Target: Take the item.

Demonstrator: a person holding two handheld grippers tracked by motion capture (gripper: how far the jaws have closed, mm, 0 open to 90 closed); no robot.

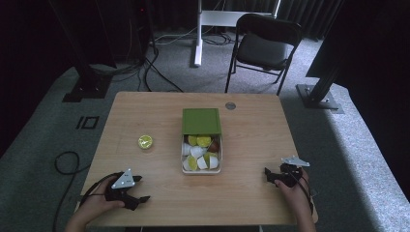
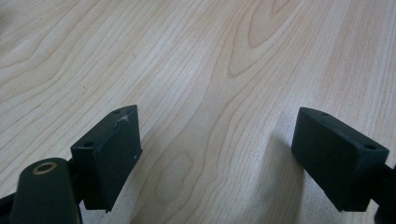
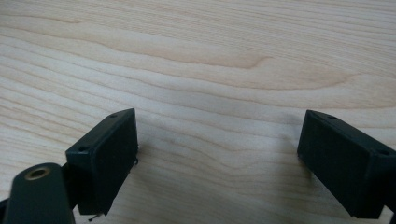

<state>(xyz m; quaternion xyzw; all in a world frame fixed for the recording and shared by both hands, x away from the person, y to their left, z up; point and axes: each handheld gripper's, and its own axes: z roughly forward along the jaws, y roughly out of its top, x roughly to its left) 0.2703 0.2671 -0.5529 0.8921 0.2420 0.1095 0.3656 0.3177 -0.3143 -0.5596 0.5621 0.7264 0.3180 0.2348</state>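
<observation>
A person's left gripper (image 1: 138, 189) and right gripper (image 1: 270, 175) rest at the near corners of a wooden table (image 1: 251, 193), jaws spread wide and empty. Between them sits a white box (image 1: 201, 170) of capsules, green lid (image 1: 201, 121) slid back; one yellow-green capsule (image 1: 145, 141) lies left of it.

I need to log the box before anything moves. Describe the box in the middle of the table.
The box is a small white tray with a green lid slid back to cover its far half. Its open near half holds small white, yellow-green and dark red pods. It sits flat mid-table, its long side running away from the person; neither gripper touches it.
</observation>
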